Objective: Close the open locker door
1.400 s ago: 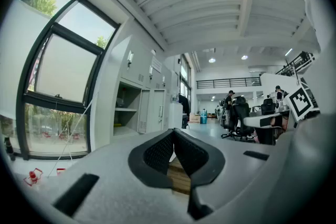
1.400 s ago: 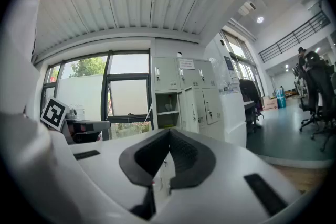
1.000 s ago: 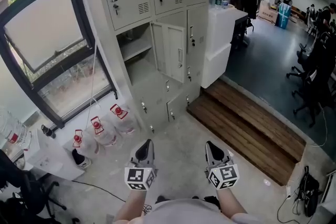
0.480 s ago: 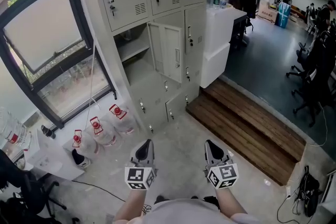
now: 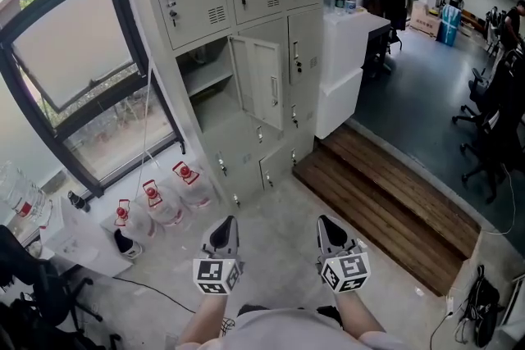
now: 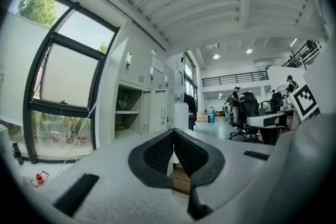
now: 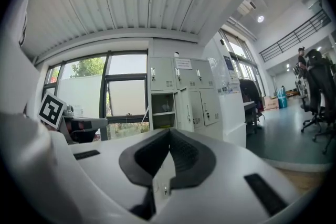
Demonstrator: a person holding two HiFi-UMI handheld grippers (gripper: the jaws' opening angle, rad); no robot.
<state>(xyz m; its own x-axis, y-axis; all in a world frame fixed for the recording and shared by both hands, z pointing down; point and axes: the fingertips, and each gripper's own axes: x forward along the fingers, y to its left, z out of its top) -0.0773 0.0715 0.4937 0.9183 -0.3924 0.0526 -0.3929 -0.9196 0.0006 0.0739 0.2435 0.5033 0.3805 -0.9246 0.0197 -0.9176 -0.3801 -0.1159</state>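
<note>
The grey locker bank (image 5: 246, 29) stands ahead of me across the concrete floor. One middle-row door (image 5: 261, 82) hangs open, swung out to the right of its bare compartment (image 5: 209, 74) with a shelf inside. Both grippers are held low near my body, well short of the lockers. My left gripper (image 5: 223, 227) is shut with nothing in it, its pads (image 6: 160, 152) touching. My right gripper (image 5: 326, 225) is shut and holds nothing either. The open door (image 7: 184, 108) and the compartment (image 7: 163, 107) show far off in the right gripper view, and the door (image 6: 159, 111) in the left gripper view too.
Several water bottles with red caps (image 5: 164, 201) lie on the floor at the lockers' left foot, below a large window (image 5: 74, 61). A white counter (image 5: 344, 53) adjoins the lockers on the right, with a wooden step (image 5: 385, 193) in front. Office chairs (image 5: 492, 119) stand far right.
The head view has drifted slightly, so the lockers sit a little further left. Both grippers stay shut in about the same place.
</note>
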